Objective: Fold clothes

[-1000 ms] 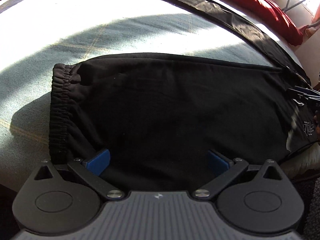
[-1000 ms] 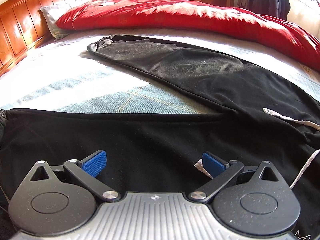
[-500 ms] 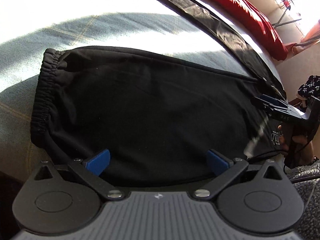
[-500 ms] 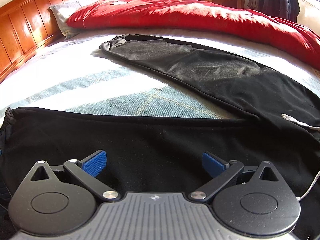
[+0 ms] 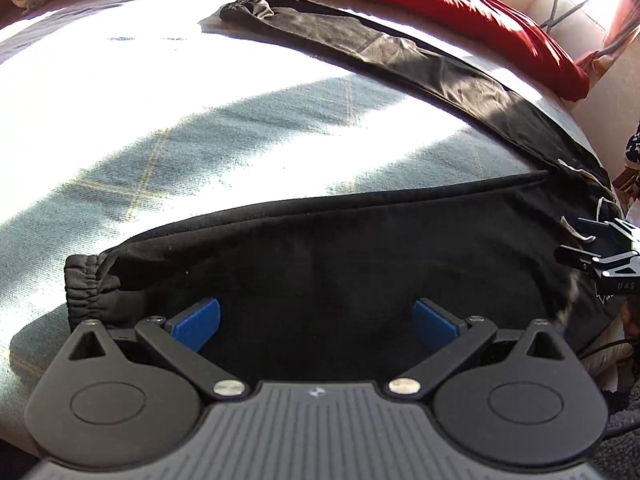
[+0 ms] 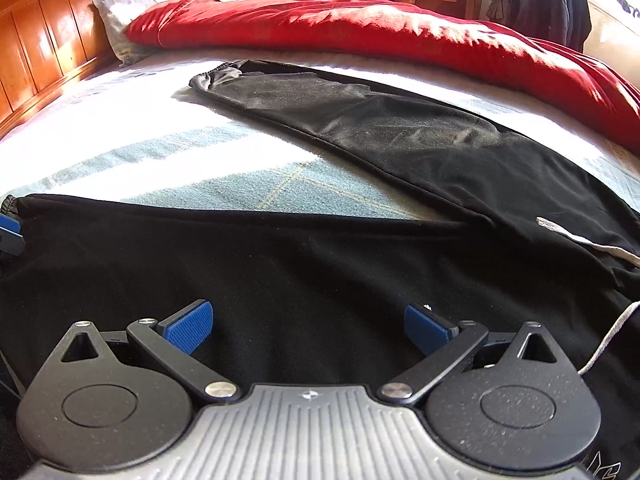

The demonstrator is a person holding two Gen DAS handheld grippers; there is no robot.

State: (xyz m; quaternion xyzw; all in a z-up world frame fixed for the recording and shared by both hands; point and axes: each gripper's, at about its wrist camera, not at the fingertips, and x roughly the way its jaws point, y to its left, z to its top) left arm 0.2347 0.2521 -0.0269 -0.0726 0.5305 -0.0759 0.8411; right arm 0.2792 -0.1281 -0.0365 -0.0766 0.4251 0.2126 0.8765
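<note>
Moved: cuff nearer left hand-held gripper [image 5: 316,322] | black trousers [image 6: 320,264] splayed flat | both grippers spread

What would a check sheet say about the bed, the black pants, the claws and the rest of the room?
Surface: bed sheet, pale blue-green checks, partly sunlit.
Job's things: black sweatpants spread flat, legs apart; near leg ends in an elastic cuff; far leg reaches toward the red blanket; white drawstring loose.
Clutter: pillow.
Claws: left claw and right claw open, over the near leg.
Cables: nothing seen.
Surroundings: wooden headboard, hanging clothes.
</note>
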